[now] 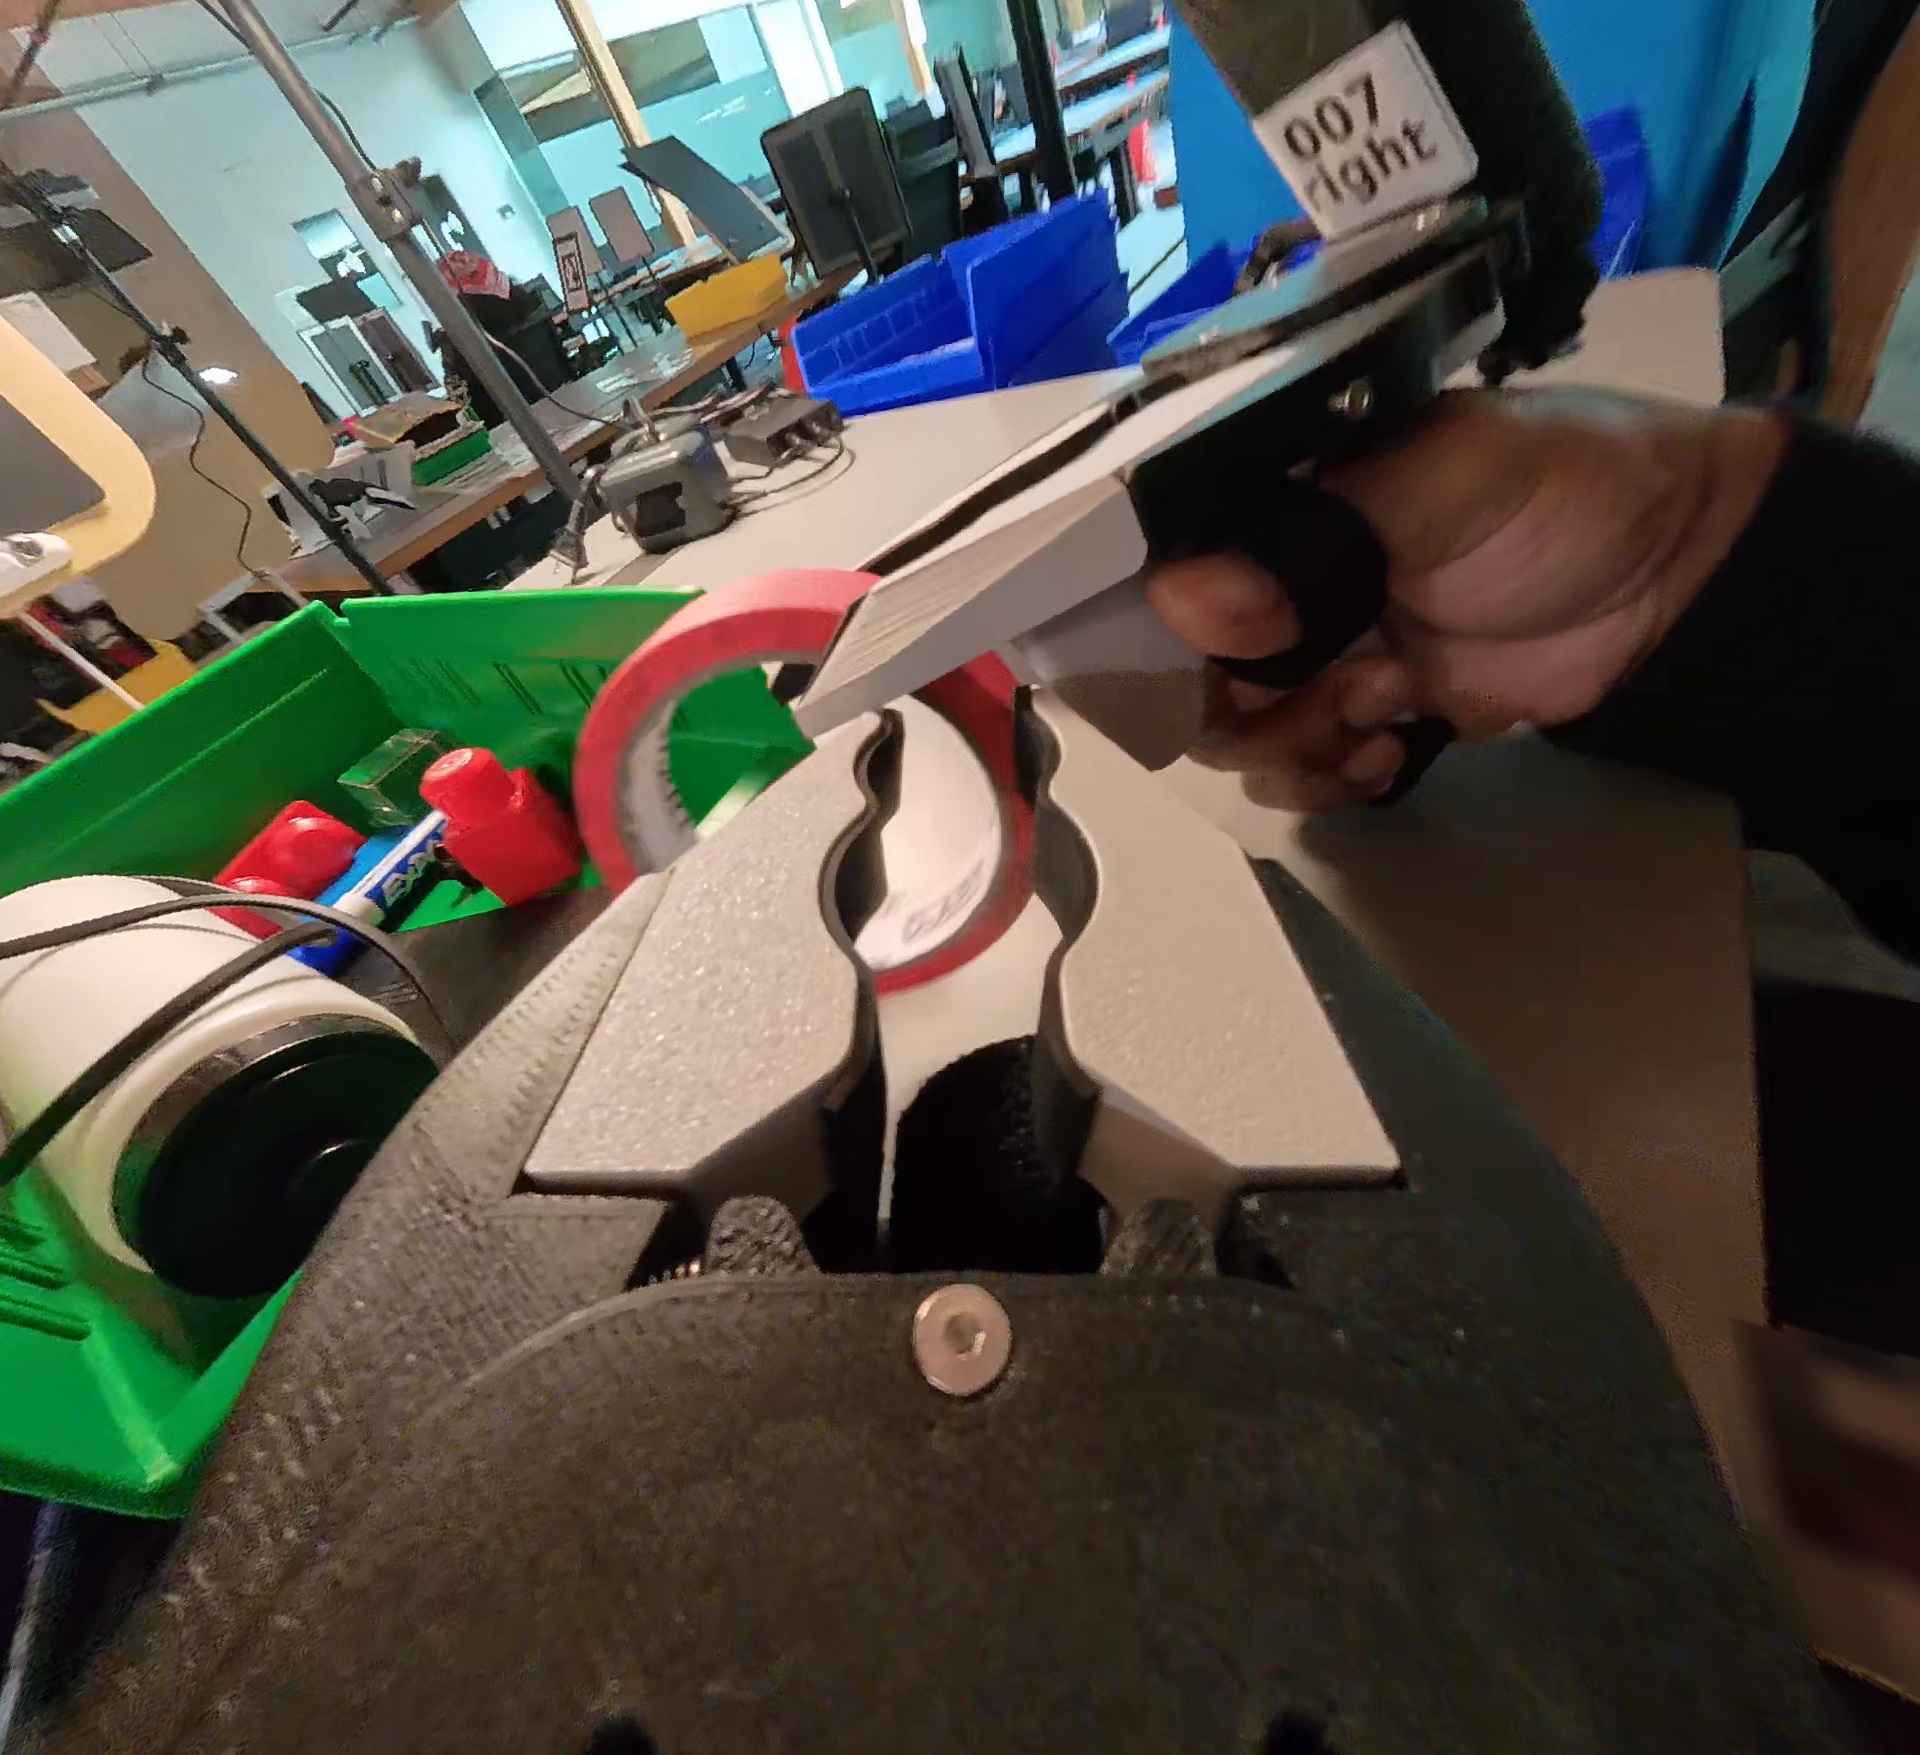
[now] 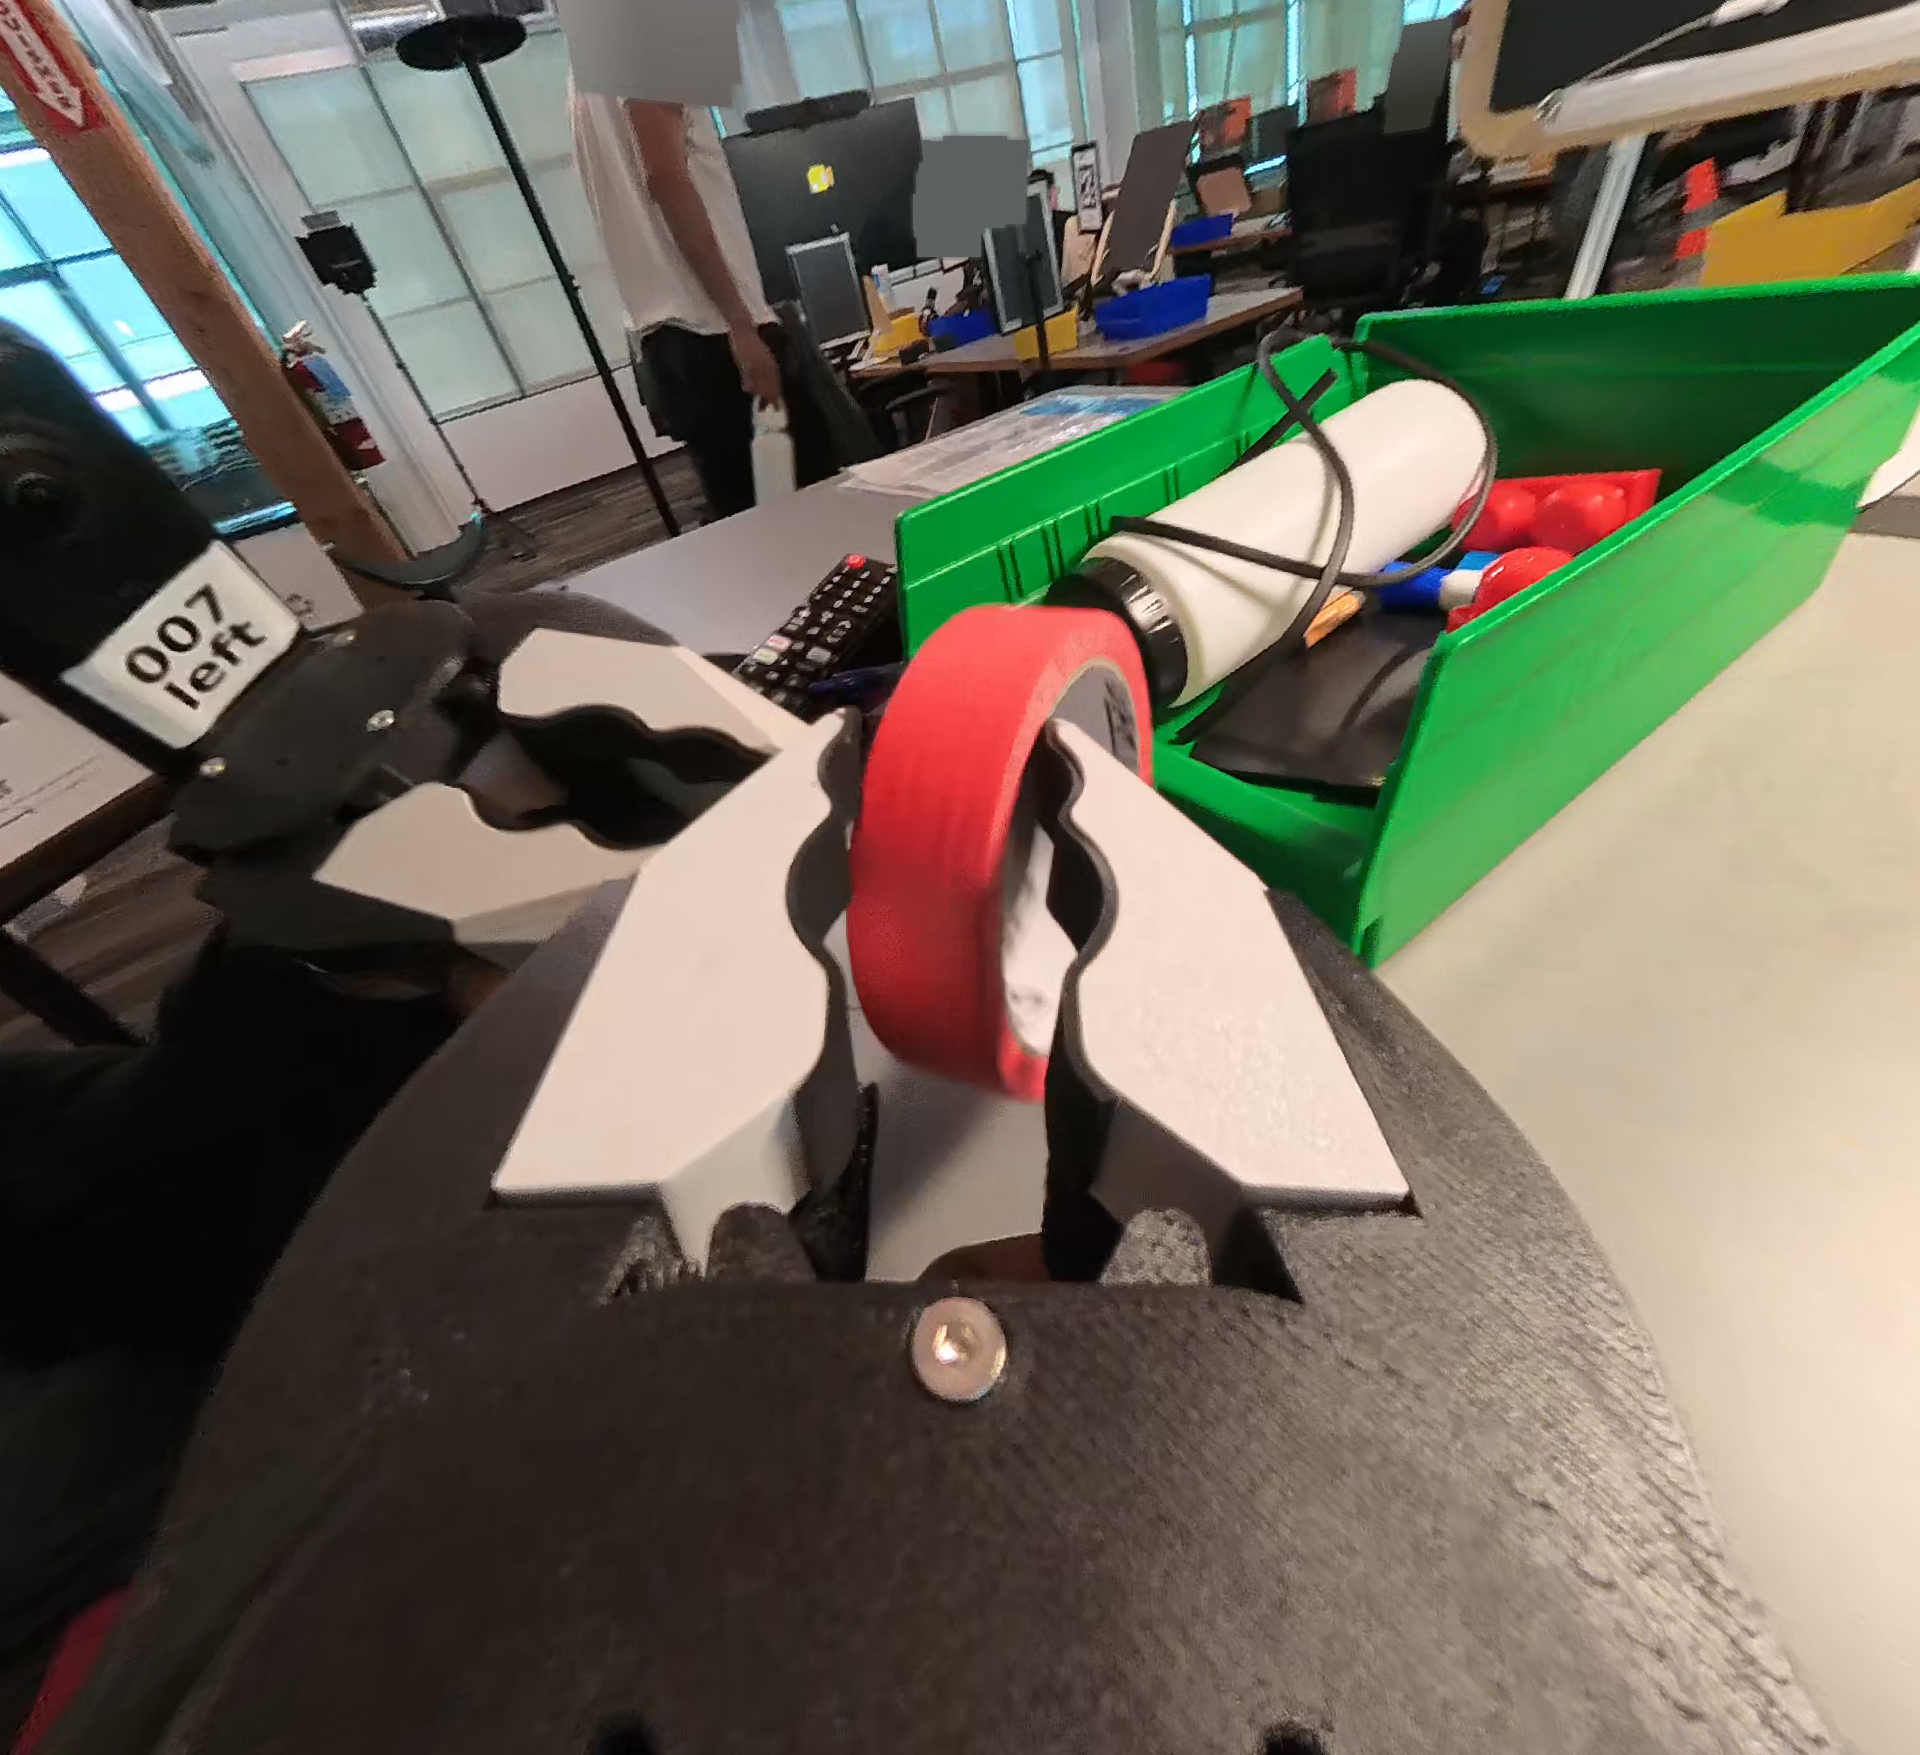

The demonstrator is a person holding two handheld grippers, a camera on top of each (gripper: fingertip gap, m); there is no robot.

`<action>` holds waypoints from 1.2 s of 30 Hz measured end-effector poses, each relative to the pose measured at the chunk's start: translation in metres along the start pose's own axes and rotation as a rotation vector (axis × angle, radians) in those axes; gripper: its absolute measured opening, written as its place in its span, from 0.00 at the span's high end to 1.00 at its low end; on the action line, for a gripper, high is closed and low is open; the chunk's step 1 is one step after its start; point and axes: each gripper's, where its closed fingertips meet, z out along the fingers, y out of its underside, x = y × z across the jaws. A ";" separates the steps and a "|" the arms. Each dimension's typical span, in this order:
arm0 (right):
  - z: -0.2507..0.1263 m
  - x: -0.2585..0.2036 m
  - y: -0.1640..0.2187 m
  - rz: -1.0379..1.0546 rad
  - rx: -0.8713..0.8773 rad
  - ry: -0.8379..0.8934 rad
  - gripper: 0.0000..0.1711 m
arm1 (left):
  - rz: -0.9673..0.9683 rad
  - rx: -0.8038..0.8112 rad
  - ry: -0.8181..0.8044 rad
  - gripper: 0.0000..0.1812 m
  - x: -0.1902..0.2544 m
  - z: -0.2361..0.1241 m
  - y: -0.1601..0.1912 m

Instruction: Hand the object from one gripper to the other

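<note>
A red tape roll (image 2: 935,832) is held upright above the table between my right gripper's (image 2: 951,734) fingers, one finger outside the ring and one through its hole. The right gripper is shut on the roll's wall. In the left wrist view the roll (image 1: 644,718) is in front of my left gripper (image 1: 956,739), with its near edge in the gap between the left fingers. The left jaws stand apart and do not clamp it. The right gripper (image 1: 831,687) comes in from the right, held by a hand (image 1: 1507,583). The left gripper (image 2: 686,770) shows open at the left of the right wrist view.
A green bin (image 2: 1558,739) stands on the table just behind the roll, also visible in the left wrist view (image 1: 208,749). It holds a white bottle (image 2: 1299,542), red blocks (image 2: 1558,510) and a marker (image 1: 384,884). A remote control (image 2: 831,614) lies beside it. Blue bins (image 1: 935,323) stand farther back. A person (image 2: 686,303) stands beyond the table. Only a small space, under 4 cm, lies between the two pairs of fingers.
</note>
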 end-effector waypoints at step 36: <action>-0.045 -0.046 -0.068 0.134 0.404 -0.395 0.81 | -0.704 0.318 0.317 0.83 -0.018 -0.030 -0.040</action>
